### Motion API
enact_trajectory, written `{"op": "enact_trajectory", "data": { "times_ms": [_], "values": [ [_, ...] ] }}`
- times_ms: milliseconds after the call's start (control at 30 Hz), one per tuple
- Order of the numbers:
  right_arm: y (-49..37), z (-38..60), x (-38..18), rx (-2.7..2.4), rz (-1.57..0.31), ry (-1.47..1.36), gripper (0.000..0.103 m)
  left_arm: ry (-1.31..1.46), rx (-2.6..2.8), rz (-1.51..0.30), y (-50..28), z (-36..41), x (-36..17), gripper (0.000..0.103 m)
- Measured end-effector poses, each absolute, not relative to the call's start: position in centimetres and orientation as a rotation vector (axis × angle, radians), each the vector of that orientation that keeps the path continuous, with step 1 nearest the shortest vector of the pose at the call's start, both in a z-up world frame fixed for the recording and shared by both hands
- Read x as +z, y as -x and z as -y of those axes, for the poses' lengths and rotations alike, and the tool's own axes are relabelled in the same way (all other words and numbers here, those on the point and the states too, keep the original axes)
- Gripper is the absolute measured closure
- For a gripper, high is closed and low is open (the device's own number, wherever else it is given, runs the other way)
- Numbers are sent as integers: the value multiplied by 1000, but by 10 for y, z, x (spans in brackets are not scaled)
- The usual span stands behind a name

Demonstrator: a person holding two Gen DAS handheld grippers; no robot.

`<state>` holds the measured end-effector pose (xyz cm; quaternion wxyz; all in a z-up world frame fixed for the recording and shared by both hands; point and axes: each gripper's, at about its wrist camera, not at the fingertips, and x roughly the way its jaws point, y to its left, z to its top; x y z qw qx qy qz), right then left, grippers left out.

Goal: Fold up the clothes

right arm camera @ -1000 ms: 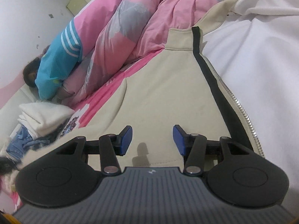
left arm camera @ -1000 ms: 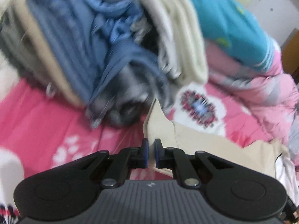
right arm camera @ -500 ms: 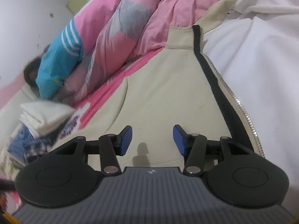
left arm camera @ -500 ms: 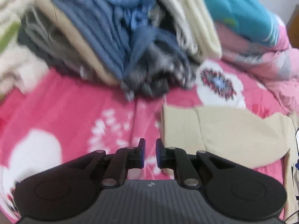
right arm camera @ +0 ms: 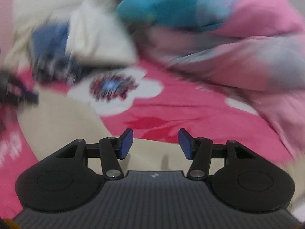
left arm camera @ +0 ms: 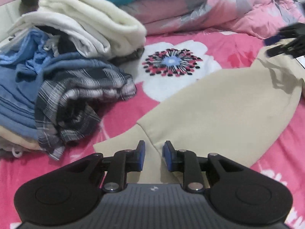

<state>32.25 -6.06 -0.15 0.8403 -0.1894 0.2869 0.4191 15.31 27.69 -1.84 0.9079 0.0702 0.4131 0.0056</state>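
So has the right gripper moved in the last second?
Yes. The right gripper has swung left, off the jacket's zipper side, toward the flower print and the clothes pile.

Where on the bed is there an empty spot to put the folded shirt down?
The bare stretch of pink flowered bedsheet around the white flower print, bordered by the heap of folded clothes, the rumpled pink quilt and the beige sleeve. Another bare strip lies in front of the heap, beside the open left gripper. The heap's side is crowded.
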Motion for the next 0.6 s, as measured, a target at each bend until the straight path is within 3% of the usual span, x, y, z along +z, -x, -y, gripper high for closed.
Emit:
{"op": "enact_trajectory", "data": {
  "times_ms": [167, 400, 533, 600],
  "values": [
    [-348, 9, -30, 1081, -694, 686, 51, -129, -22, -842, -149, -283, -21, 79],
    [-360, -14, -41, 1212, -818, 776, 50, -112, -51, -846, -151, -290, -23, 79],
    [-352, -8, -39, 1226, -847, 746, 70, -124, -47, -840, -151, -287, -25, 79],
    [-342, -5, -40, 1219, -831, 737, 87, -125, -42, -838, -151, -286, -25, 79]
  ]
}}
